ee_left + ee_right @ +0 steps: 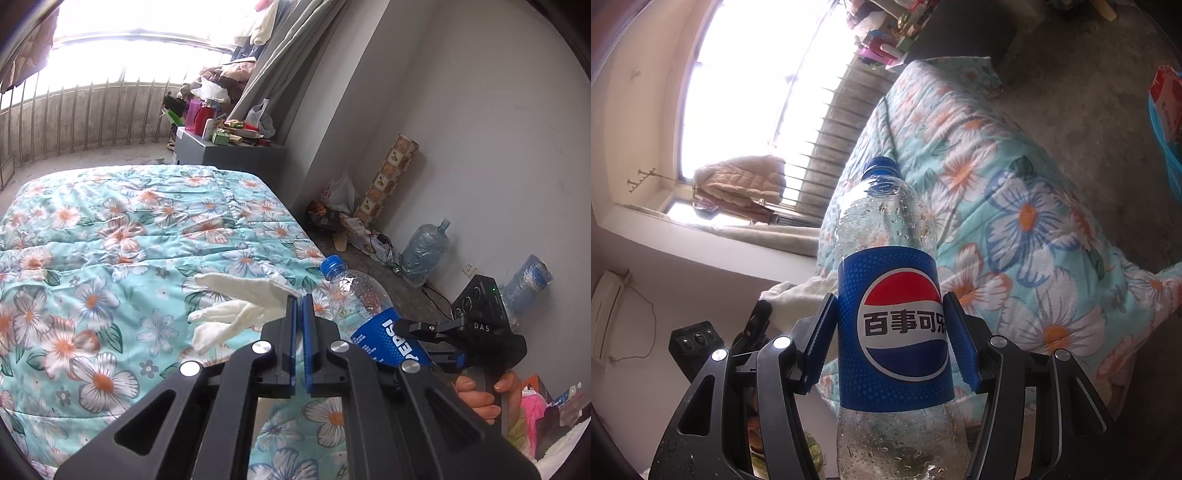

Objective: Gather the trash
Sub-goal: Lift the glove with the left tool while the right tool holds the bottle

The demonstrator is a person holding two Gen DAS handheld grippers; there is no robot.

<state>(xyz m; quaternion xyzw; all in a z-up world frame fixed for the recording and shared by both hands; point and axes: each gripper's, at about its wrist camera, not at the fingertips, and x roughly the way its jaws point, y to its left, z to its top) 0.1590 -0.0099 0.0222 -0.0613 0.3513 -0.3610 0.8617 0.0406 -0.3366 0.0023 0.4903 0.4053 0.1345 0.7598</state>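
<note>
Left gripper (pixel 299 301) pinches the white tissue (pixel 236 310) over the floral quilt (pixel 110 240); right gripper (pixel 890 332) clamps 1 empty Pepsi bottle (pixel 890 295).

1. A bed (pixel 110 229) is being covered by a floral turquoise quilt (pixel 1015 206).
2. Strong daylight is being let in through a large barred window (pixel 110 74) at the far end.
3. A cluttered grey cabinet (pixel 229 153) is being seen beyond the bed.
4. The grey wall (pixel 480 129) on the right is being lined by water jugs (pixel 424 251) and a tall patterned box (pixel 388 177).
</note>
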